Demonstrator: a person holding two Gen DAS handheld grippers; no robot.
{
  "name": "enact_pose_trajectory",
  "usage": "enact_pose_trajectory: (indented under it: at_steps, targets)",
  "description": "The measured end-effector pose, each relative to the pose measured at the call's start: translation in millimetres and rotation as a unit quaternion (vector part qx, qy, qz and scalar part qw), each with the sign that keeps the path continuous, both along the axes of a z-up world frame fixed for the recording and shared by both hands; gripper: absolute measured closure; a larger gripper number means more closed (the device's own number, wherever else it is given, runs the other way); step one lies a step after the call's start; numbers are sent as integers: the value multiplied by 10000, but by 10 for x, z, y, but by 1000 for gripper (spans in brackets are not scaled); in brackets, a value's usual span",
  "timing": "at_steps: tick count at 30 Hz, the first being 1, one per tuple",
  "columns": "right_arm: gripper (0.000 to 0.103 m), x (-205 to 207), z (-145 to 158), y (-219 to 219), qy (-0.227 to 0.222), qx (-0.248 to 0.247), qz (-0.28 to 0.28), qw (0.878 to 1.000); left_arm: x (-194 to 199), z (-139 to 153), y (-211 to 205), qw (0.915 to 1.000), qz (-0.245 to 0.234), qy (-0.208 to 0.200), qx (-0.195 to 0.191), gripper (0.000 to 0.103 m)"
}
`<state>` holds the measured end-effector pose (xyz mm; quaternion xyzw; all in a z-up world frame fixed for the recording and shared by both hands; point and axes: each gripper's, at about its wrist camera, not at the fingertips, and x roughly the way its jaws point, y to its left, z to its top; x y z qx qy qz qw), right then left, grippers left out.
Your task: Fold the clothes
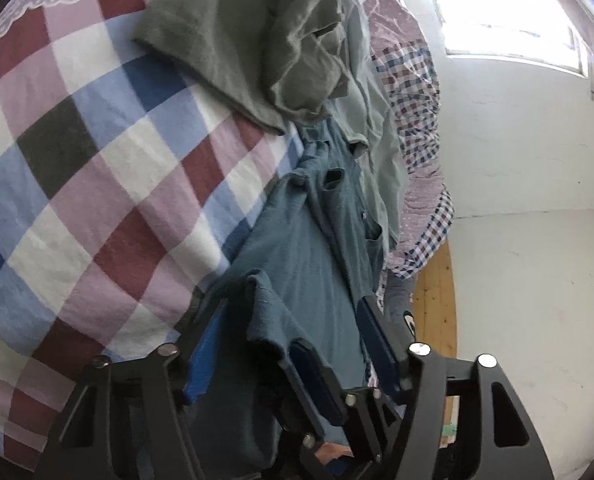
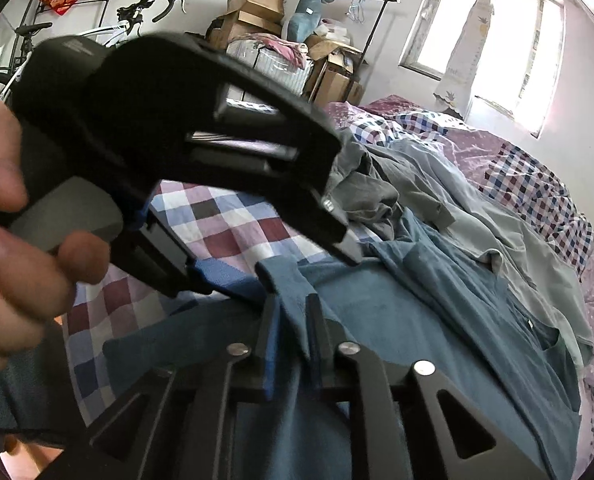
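Bed (image 1: 77, 160) with checked sheet takes up most of both views; a heap of clothes runs along its far side, grey-green top (image 1: 257, 40) bunched on the pile, pale green shirt (image 2: 517, 248) beside it, and the blue shirt (image 2: 417, 320) spread flat nearest the grippers, partly over the bed edge. My read: step in hand is lifting a corner or hem of the blue shirt to start a fold. To do it well, keep both hands on the same edge, pull the cloth taut between them, then carry it across in one sweep so the fold line stays straight; don't drag the grey-green top along. Left gripper (image 1: 333, 332): its own view shows the jaws standing fairly wide, a flap of blue shirt draped over one finger (image 1: 317, 380) and cloth lying between them, pads not visibly clamping it. Right gripper (image 2: 293, 320): jaws narrow, a raised pinch of blue shirt standing up between them; whether the pads are actually pressing it I can't tell. A hand (image 2: 13, 240) holds the left gripper's body, close across the right view.
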<state>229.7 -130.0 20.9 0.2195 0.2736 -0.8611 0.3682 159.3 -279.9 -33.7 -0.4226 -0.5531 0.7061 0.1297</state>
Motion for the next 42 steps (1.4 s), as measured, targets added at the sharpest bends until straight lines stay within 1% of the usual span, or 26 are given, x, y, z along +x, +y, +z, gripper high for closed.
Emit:
enact_pose_trajectory:
  at_steps: [2, 3, 8, 10, 13, 14, 15, 17, 18, 19, 21, 23, 24, 25, 27, 29, 30, 32, 34, 35, 39, 40, 42]
  targets:
    - [66, 33, 18, 53, -97, -76, 55, 9999, 1, -10, -4, 10000, 6, -37, -30, 43]
    - [64, 55, 26, 78, -130, -97, 70, 9998, 0, -15, -5, 10000, 8, -53, -48, 45]
    - [64, 150, 64, 199, -242, -118, 19, 9996, -2, -14, 16, 9998, -10, -98, -184, 47]
    - [63, 170, 86, 285, -442, -157, -13, 9989, 1, -11, 26, 9996, -22, -124, -251, 47]
    - [60, 180, 130, 468, -660, -237, -205, 9973, 6, -9, 30, 9996, -32, -126, -254, 47]
    - [55, 170, 152, 562, -758, -306, -318, 9961, 9, -11, 26, 9996, -29, -127, -242, 47]
    - [50, 147, 176, 682, -871, -409, -479, 9942, 12, -14, 21, 9996, -22, -139, -237, 49]
    - [49, 88, 224, 935, -1070, -627, -853, 9886, 20, -23, 17, 9995, -19, -167, -251, 52]
    - [49, 55, 249, 1064, -1150, -726, -1057, 9851, 25, -28, 16, 9995, -21, -183, -266, 55]
    - [49, 15, 272, 1210, -1268, -830, -1279, 9801, 29, -34, 15, 9994, -24, -195, -277, 57]
    - [49, -60, 327, 1587, -1615, -1175, -1739, 9643, 36, -43, 9, 9994, -37, -202, -283, 59]
    - [49, -118, 387, 2047, -2079, -1706, -2032, 9415, 39, -43, 14, 9991, -57, -214, -351, 64]
    - [49, -117, 418, 2310, -2215, -2008, -2227, 9279, 43, -43, 16, 9989, -64, -232, -407, 68]
    - [49, -99, 450, 2589, -2294, -2324, -2453, 9128, 47, -43, 19, 9986, -70, -251, -463, 70]
    - [49, -63, 515, 3147, -2440, -2943, -2891, 8777, 48, -50, 25, 9977, -83, -315, -591, 84]
    - [48, 16, 520, 3818, -2586, -3692, -3506, 8209, 50, -65, 20, 9972, -86, -367, -640, 86]
    - [47, 57, 500, 4088, -2652, -3989, -3773, 7926, 50, -69, 18, 9972, -92, -366, -640, 88]
    - [47, 172, 385, 4519, -2818, -4569, -4140, 7352, 46, -59, 29, 9969, -125, -341, -699, 90]
    - [47, 294, 256, 4928, -2972, -5116, -4444, 6727, 48, -44, 43, 9963, -149, -319, -778, 91]
    - [47, 325, 207, 5027, -3020, -5271, -4511, 6538, 50, -42, 48, 9962, -144, -316, -797, 91]
    - [47, 383, 45, 5198, -3162, -5652, -4606, 6070, 65, -42, 61, 9961, -89, -332, -815, 91]
    - [47, 386, 19, 5224, -3189, -5685, -4641, 5998, 64, -44, 63, 9961, -75, -337, -809, 91]
    - [47, 402, -31, 5259, -3238, -5623, -4801, 5903, 66, -45, 62, 9962, -61, -346, -799, 91]
